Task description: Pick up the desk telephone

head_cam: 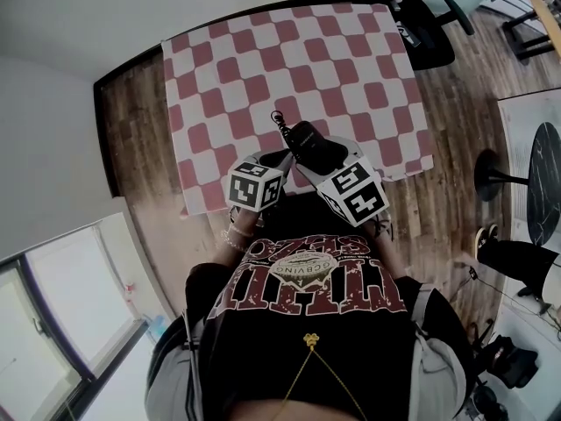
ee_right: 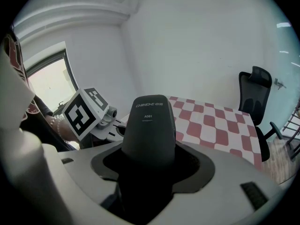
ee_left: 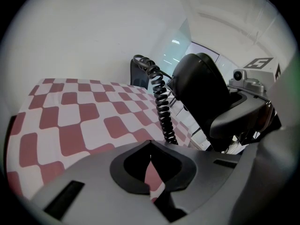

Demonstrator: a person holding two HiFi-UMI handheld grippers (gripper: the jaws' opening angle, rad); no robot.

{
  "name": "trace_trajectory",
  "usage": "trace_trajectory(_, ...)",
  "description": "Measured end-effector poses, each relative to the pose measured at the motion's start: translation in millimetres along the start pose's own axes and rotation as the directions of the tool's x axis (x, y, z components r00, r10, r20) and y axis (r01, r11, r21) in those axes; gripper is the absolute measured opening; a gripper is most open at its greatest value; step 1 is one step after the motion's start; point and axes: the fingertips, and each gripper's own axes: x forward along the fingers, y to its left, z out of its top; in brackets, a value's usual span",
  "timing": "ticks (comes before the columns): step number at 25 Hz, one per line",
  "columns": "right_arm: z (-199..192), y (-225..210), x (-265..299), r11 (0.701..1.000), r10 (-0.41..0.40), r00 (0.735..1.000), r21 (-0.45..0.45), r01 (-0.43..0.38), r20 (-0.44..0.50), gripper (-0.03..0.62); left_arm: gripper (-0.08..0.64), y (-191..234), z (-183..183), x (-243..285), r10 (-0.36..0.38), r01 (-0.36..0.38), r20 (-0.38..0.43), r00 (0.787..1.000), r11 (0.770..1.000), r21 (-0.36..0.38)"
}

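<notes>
A table [head_cam: 263,51] under a red-and-white checked cloth fills the upper middle of the head view, with wooden floor [head_cam: 140,130] round it and a black office chair [head_cam: 425,33] at the upper right. The person stands at the table's near edge, low in the frame, with both grippers held close together over that edge. The right gripper [ee_right: 149,165] is clamped on the black telephone [head_cam: 314,146]: in its own view the dark body stands upright between the two jaws and fills the gap, its printed end pointing away from the camera. The left gripper [ee_left: 150,149] holds nothing; its jaws are drawn together, with only a thin sliver of checked cloth showing between them. From the left gripper view the telephone hangs at the right of the frame, apparently clear of the cloth, and its coiled cord [ee_left: 161,107] trails down and away from it toward the table. Judging by this, the grasp is made and the lift looks largely done. What may be left is to bring the cord fully clear of the cloth, though where its far end lies cannot be made out.
</notes>
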Motion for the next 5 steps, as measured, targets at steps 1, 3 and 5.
trace_trajectory(1,-0.4,-0.8,-0.3,1.0,-0.001,1.0,-0.002,0.001,-0.001,0.29,0.008,-0.1,0.1,0.4,0.002,-0.002,0.0,1.0,1.0,0.0)
trace_trajectory(3,-1.7,-3.2,-1.4,1.0,-0.004,1.0,-0.005,0.004,-0.003,0.29,0.008,-1.1,0.6,1.8,0.004,-0.004,0.0,1.0,1.0,0.0)
trace_trajectory(5,-2.6,-5.8,-2.4,1.0,-0.006,1.0,-0.008,0.006,-0.005,0.29,0.008,-2.2,1.4,3.3,0.005,-0.005,-0.001,1.0,1.0,0.002)
